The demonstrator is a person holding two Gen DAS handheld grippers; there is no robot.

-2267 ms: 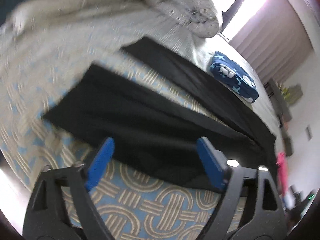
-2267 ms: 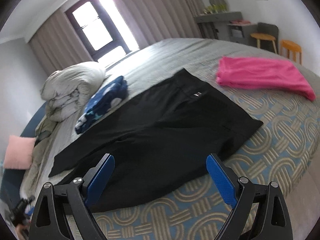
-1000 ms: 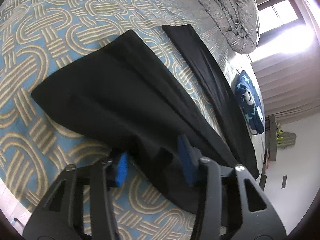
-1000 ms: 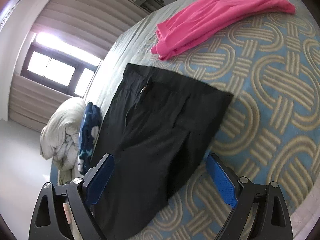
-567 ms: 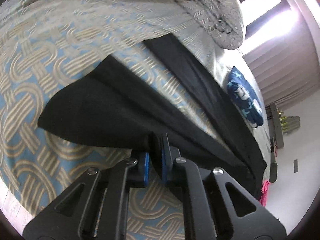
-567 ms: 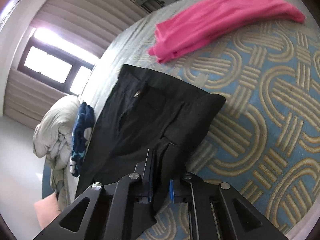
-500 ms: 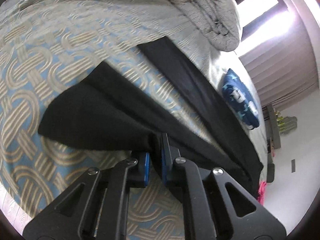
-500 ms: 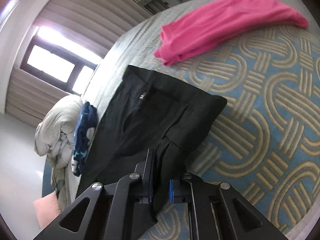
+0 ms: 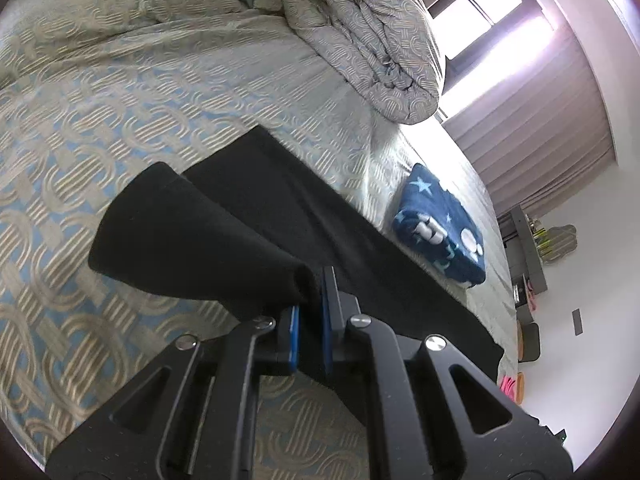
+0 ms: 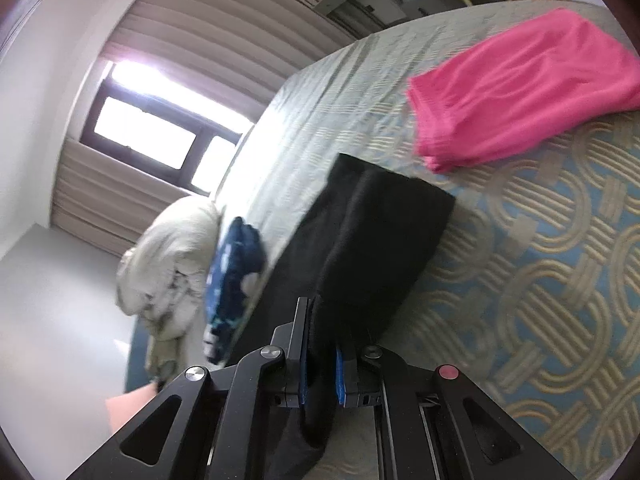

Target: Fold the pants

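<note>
Black pants (image 9: 224, 236) lie on the patterned bedspread (image 9: 80, 120). My left gripper (image 9: 310, 312) is shut on the near leg's edge and holds it raised, so the near leg drapes over towards the far leg. In the right wrist view the pants (image 10: 372, 232) hang doubled from my right gripper (image 10: 320, 356), which is shut on the fabric near the waist end. The waistband end rests on the bed.
A folded pink garment (image 10: 524, 92) lies on the bed right of the pants. A folded blue star-print item (image 9: 440, 232) and a bundled grey duvet (image 9: 368, 40) lie beyond them. A window with curtains (image 10: 152, 132), a shelf and stools stand at the back.
Both grippers closed on the near edge of the pants, then lifted it and carried it over towards the far leg. The near leg now overlaps the far one.
</note>
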